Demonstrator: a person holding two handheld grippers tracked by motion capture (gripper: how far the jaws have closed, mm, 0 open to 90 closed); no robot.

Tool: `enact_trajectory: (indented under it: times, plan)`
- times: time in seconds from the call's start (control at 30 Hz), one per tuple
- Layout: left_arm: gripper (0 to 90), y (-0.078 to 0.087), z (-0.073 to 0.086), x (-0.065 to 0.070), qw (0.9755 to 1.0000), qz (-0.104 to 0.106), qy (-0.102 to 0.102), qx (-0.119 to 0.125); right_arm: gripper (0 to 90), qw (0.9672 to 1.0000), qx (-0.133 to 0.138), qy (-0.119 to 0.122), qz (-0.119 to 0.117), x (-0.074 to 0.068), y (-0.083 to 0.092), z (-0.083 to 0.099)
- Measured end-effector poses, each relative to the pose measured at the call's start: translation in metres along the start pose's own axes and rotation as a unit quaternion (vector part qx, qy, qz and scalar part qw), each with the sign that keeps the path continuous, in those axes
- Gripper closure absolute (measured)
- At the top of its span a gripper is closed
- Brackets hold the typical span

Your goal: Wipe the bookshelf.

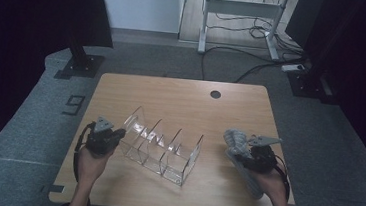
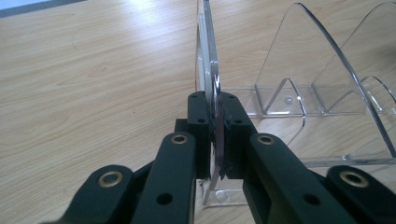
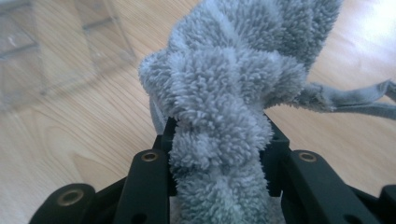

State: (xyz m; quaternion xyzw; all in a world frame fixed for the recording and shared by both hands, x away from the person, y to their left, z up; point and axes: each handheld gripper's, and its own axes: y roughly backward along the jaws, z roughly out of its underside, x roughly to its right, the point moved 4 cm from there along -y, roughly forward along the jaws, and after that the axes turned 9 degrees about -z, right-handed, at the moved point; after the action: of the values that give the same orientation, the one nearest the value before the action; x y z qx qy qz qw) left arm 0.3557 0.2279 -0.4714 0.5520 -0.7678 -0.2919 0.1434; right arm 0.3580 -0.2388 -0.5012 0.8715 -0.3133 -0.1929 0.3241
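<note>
- Clear acrylic divider rack [image 1: 162,149]: we see curved partitions, lying mid-table; left gripper [image 2: 218,135] clamps its end panel.
- Grey fleecy cloth [image 3: 229,93]: we see it bunched, pinched in the right gripper [image 3: 219,154].
- Wooden table [image 1: 181,100]; grey carpet [image 1: 29,114].

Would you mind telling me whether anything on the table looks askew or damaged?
Nothing looks damaged. The clear acrylic rack sits diagonally to the table edges, gripped at one end panel by the left gripper.
</note>
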Motion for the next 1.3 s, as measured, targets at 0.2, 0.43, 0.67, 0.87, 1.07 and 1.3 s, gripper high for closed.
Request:
enact_trajectory:
  times: [0.2, 0.43, 0.67, 0.87, 1.07, 1.3]
  plan:
    - [84.8, 0.000, 0.001, -0.001, 1.0000, 0.006, 0.005, 0.002, 62.7, 0.9998, 0.005, 0.015, -0.014, -0.011, -0.003, -0.010]
    - [84.6, -0.001, 0.001, -0.001, 1.0000, 0.009, 0.001, 0.003, 62.6, 0.9989, 0.012, 0.030, -0.035, -0.024, -0.009, -0.026]
    - [84.5, -0.001, 0.001, -0.001, 0.9999, 0.010, 0.000, 0.002, 62.7, 0.9978, 0.011, 0.049, -0.042, -0.038, -0.021, -0.044]
    - [84.5, -0.001, 0.001, -0.002, 0.9999, 0.015, 0.003, 0.002, 62.6, 0.9964, 0.011, 0.068, -0.050, -0.050, -0.033, -0.061]
    - [85.0, -0.001, 0.000, -0.002, 0.9999, 0.014, 0.001, 0.001, 62.4, 0.9950, 0.004, 0.087, -0.050, -0.057, -0.048, -0.069]
    - [85.8, -0.002, 0.000, -0.001, 1.0000, 0.004, 0.003, 0.001, 62.8, 0.9940, -0.005, 0.098, -0.048, -0.062, -0.053, -0.072]
